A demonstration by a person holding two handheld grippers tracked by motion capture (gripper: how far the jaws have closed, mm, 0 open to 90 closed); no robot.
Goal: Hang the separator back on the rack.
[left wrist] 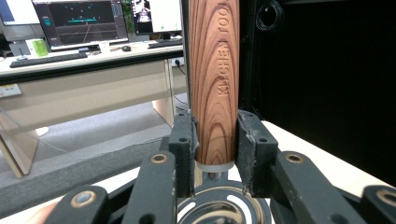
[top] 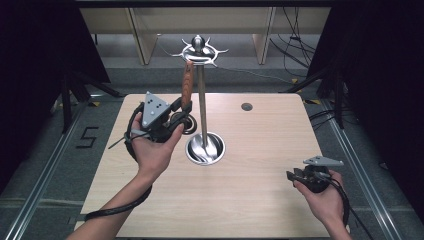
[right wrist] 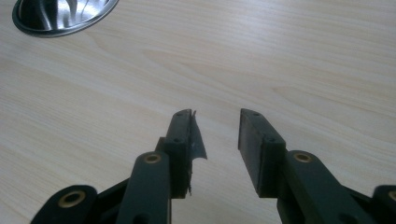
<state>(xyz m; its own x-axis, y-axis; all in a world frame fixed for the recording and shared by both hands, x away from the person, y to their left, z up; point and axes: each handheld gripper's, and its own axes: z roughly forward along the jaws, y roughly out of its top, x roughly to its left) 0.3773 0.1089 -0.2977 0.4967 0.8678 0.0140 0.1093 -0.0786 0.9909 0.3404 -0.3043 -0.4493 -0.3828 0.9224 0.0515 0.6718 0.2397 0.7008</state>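
The wooden handle [left wrist: 215, 79] of a kitchen tool stands nearly upright in your left gripper [top: 181, 111], whose jaws are closed on its lower end; the left gripper view shows both pads pressed against the wood, with a metal ring [left wrist: 219, 205] of the tool below them. You hold it above the tabletop [top: 260, 200], toward the far left corner, just left of the steel stand [top: 202, 100]. The handle's top reaches close to the stand's hooked crown [top: 199, 50], and the stand's round base [top: 205, 148] sits near the middle of the tabletop. Your right gripper [top: 291, 176] rests near the right edge, jaws parted with nothing between them, over bare wood.
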